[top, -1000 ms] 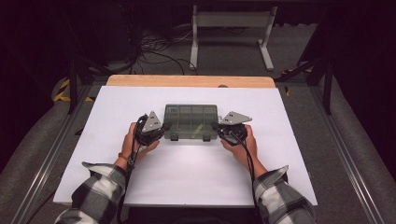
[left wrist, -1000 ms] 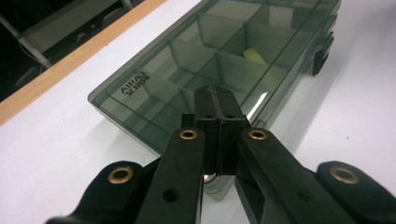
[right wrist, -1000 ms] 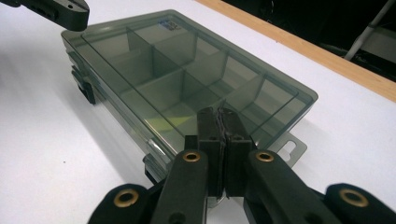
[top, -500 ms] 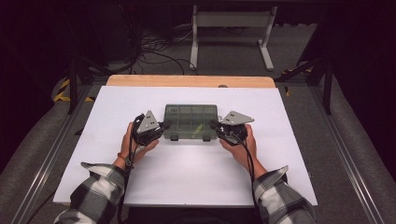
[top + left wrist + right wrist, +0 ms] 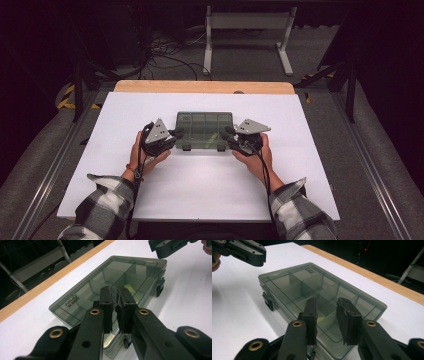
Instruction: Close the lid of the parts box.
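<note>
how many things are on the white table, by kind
grippers: 2, the left gripper and the right gripper
compartment box: 1, smoky clear plastic, lid shut
small yellow-green piece inside the box: 1
total: 4

Bright white table (image 5: 200,185), dark surroundings, slightly soft pictures

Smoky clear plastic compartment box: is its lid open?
No, the smoky clear plastic compartment box lies flat with its lid down over the dividers.
</note>
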Available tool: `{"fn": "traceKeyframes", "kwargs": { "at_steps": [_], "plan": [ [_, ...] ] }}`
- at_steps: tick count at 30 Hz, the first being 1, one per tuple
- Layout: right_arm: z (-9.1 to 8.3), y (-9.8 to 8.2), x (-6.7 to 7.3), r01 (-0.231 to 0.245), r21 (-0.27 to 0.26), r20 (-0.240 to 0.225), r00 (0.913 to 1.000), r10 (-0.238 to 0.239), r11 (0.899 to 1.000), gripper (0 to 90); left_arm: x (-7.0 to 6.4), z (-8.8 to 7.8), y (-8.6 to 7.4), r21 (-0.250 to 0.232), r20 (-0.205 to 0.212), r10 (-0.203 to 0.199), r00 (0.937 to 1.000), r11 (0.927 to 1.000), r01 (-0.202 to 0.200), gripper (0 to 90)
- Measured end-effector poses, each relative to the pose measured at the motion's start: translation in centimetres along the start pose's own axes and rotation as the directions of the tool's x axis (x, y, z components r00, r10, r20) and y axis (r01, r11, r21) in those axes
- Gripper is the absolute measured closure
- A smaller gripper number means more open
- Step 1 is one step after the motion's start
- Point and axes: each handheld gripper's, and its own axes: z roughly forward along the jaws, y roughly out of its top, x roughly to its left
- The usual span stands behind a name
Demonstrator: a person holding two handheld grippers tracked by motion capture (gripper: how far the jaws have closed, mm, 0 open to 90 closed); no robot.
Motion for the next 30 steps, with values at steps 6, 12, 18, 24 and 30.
{"fn": "traceKeyframes", "kwargs": {
  "at_steps": [6,12,18,24,30],
  "plan": [
    [0.25,-0.08,0.02,-0.002,0.000,-0.005,1.0000,0.002,1.000,59.3,-0.04,0.09,-0.06,0.000,-0.009,-0.005,0.9999,1.0000,0.005,75.9],
    [0.39,-0.11,0.10,0.002,0.003,0.007,1.0000,-0.002,1.000,51.7,0.01,0.14,-0.10,0.001,-0.024,-0.010,0.9997,1.0000,0.010,68.8],
    [0.45,-0.16,-0.03,-0.011,-0.002,0.036,0.9993,0.011,1.000,41.5,0.13,0.23,-0.19,-0.006,-0.023,-0.017,0.9996,0.9998,0.017,56.8],
    [0.73,-0.19,-0.01,-0.018,0.007,0.087,0.9961,0.017,1.000,25.2,0.18,0.27,-0.32,-0.003,-0.034,-0.022,0.9992,0.9998,0.022,45.6],
    [0.86,-0.16,0.02,-0.026,0.005,0.103,0.9944,0.026,1.000,16.4,0.13,0.30,-0.41,-0.013,-0.043,-0.028,0.9987,0.9995,0.028,33.9]
  ]
}}
